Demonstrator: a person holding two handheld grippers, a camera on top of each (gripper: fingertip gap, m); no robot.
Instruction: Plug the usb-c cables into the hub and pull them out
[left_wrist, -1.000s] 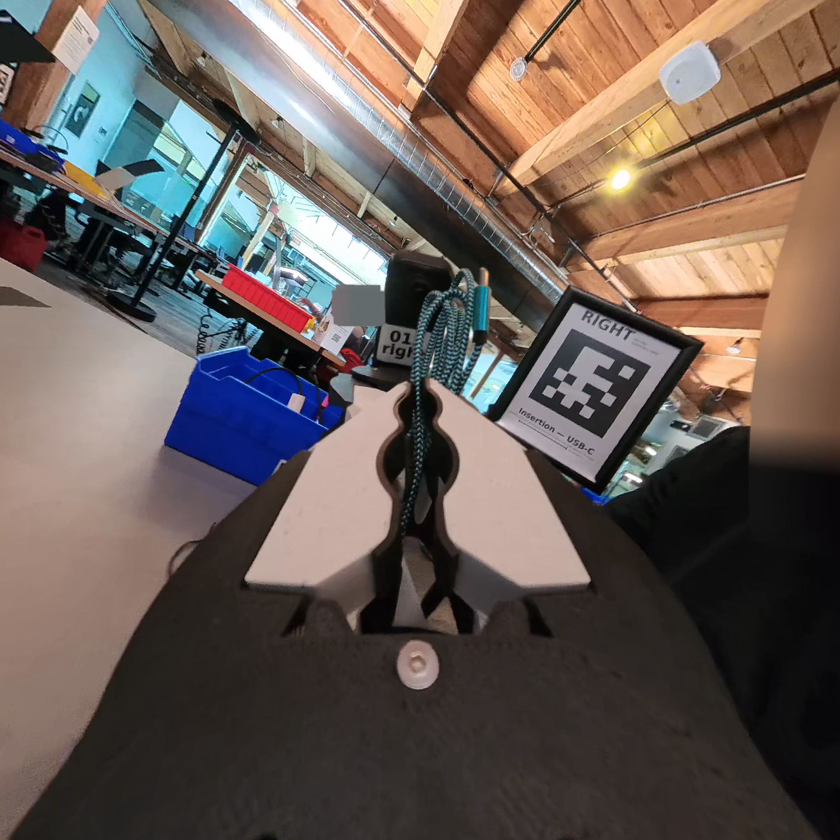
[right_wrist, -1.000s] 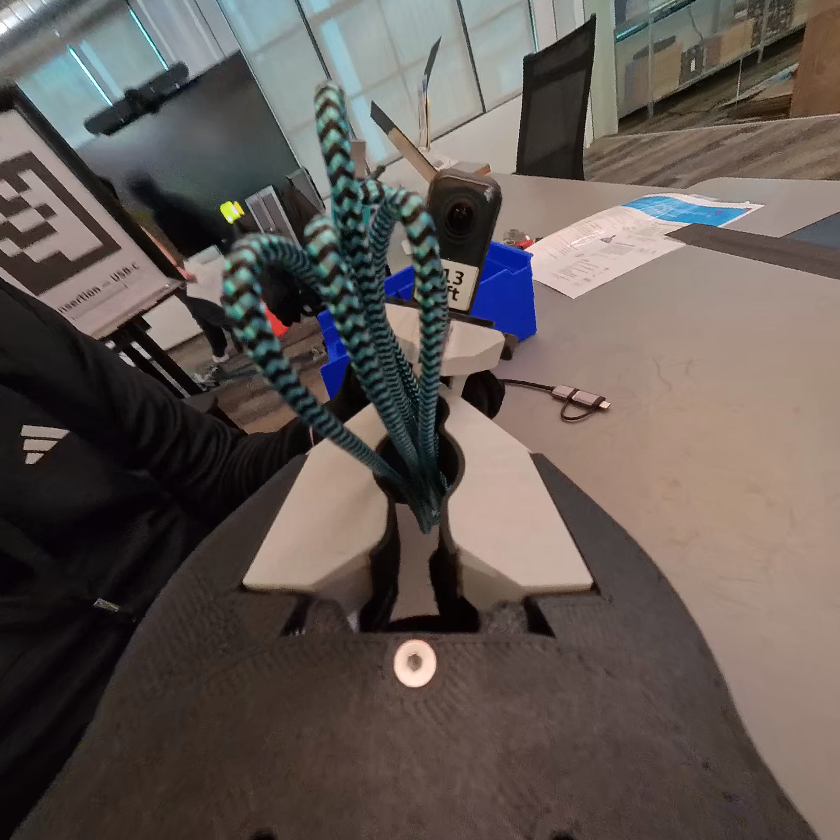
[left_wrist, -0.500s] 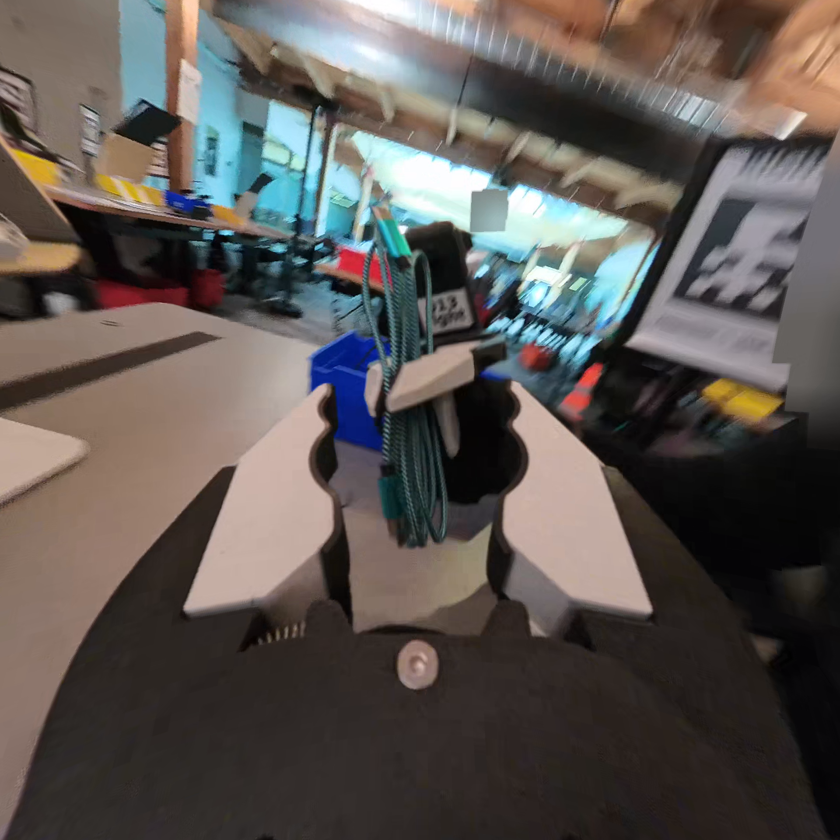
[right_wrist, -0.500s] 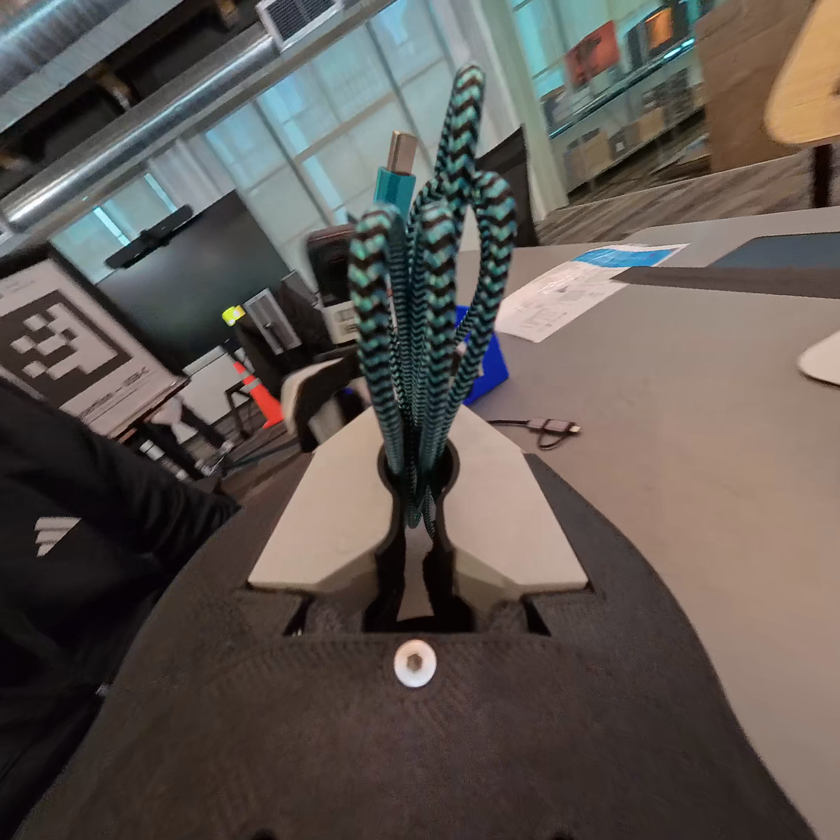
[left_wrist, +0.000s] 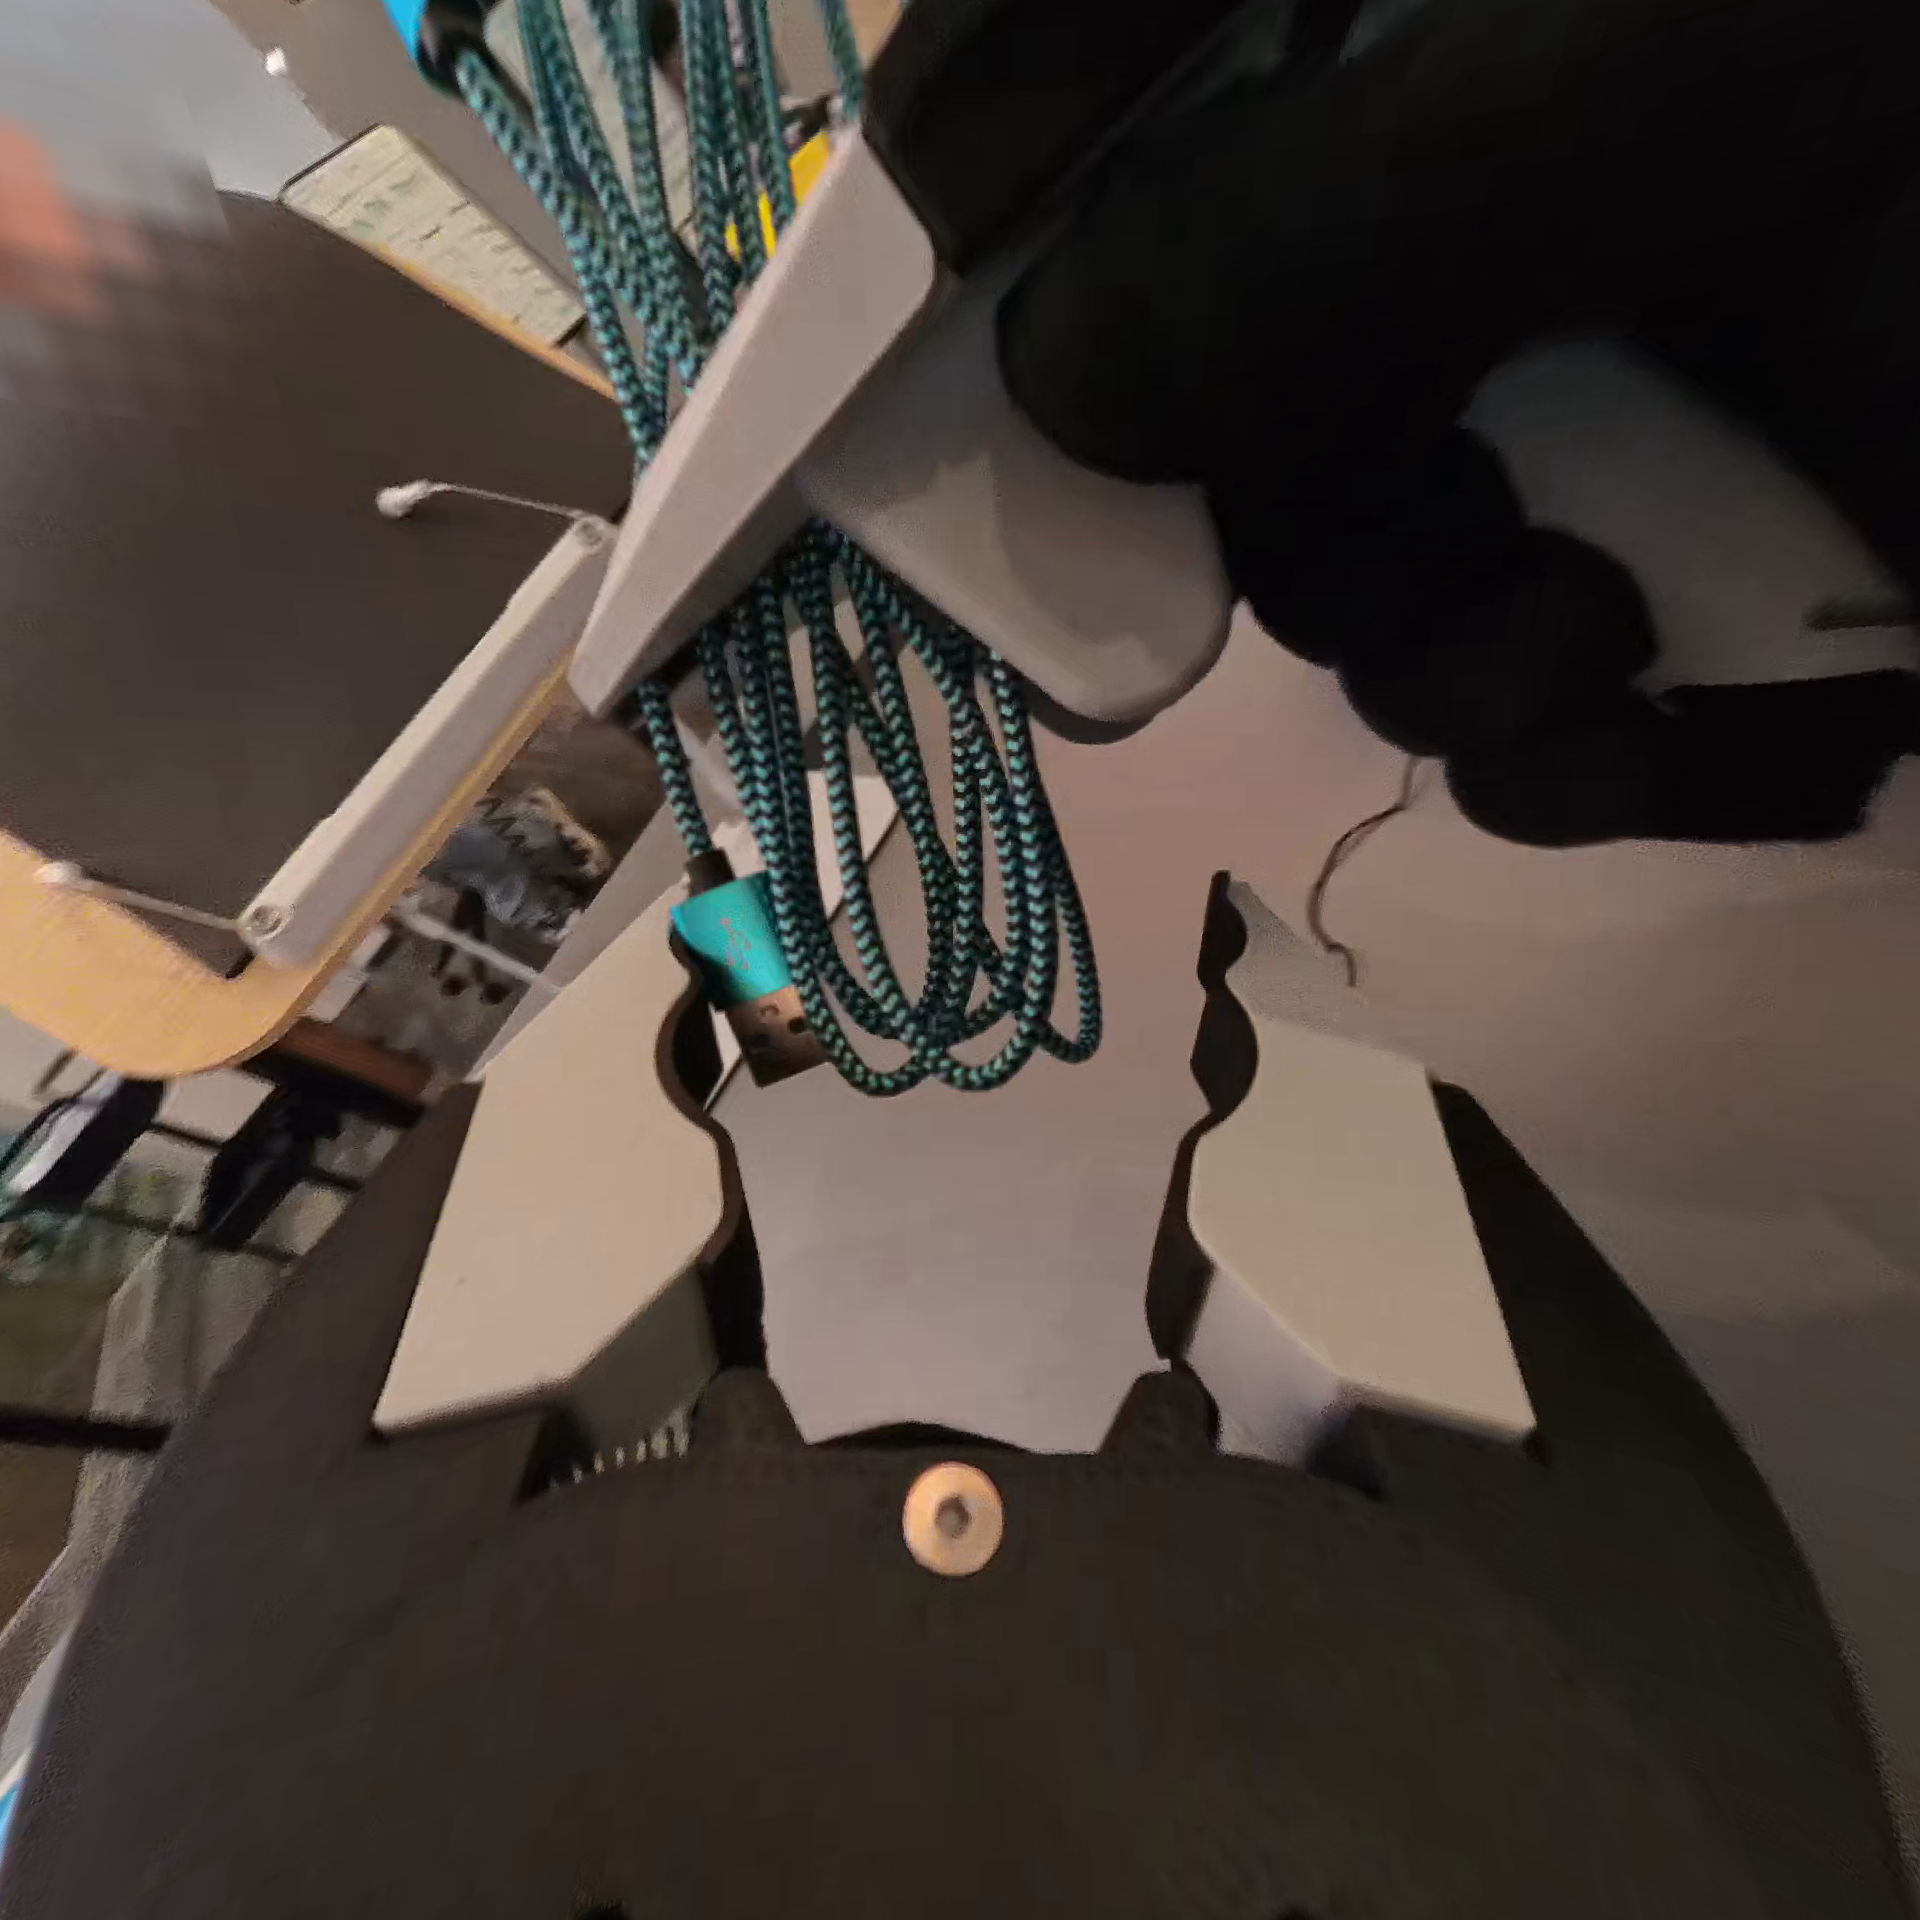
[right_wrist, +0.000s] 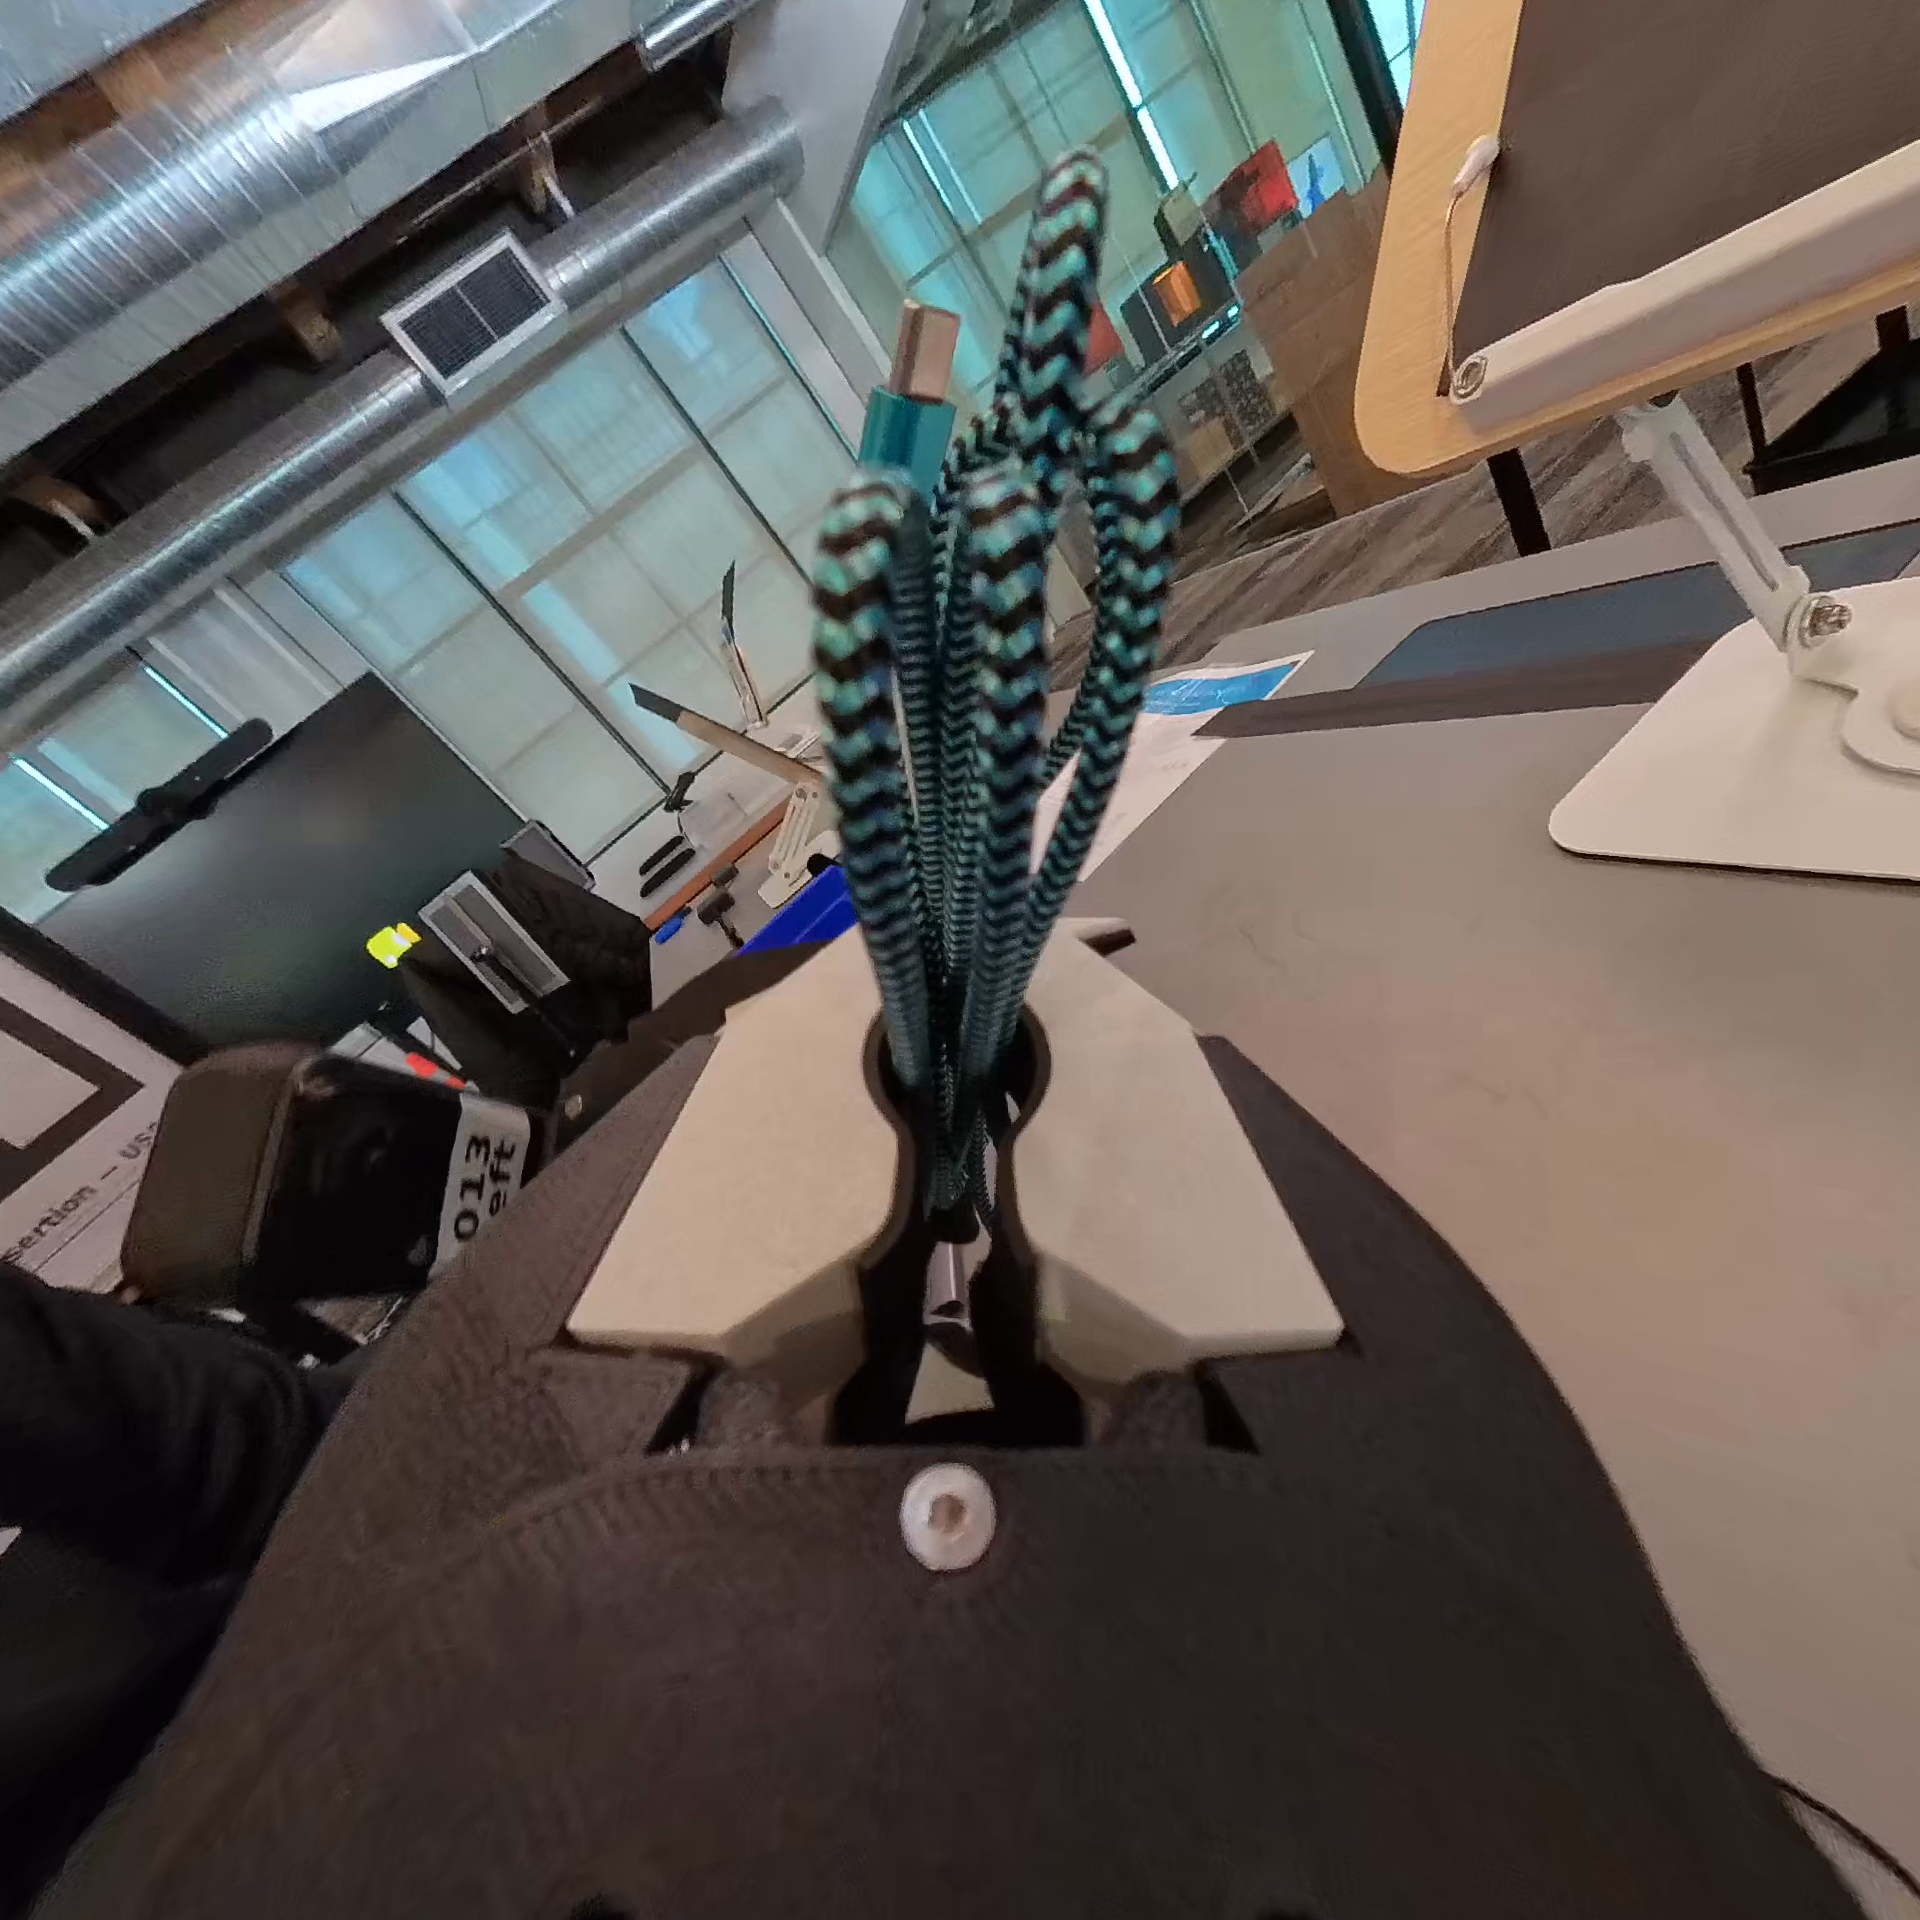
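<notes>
The right gripper (right_wrist: 951, 1039) is squeezed tight on a bunch of teal and black cable (right_wrist: 966, 644). The loops stick up past its fingertips, and a plug (right_wrist: 914, 390) stands at the top of the bunch. In the left wrist view, the same cable (left_wrist: 914, 831) hangs down from the right gripper's fingers (left_wrist: 769, 416), with another plug (left_wrist: 753, 966) dangling just beside the left finger.

The left gripper (left_wrist: 956, 997) is wide open and holds nothing. The loops hang between its fingertips.

I think the task has hardly started. The cable is all coiled up, and no hub shows in either view. Uncoiling, plugging in and pulling out are all left to do.

There is writing on a white tag on the left gripper's camera (right_wrist: 312, 1174) and on a sign (right_wrist: 62, 1164) far left of the right fingers. The plug has a tiny mark, too small to read.
</notes>
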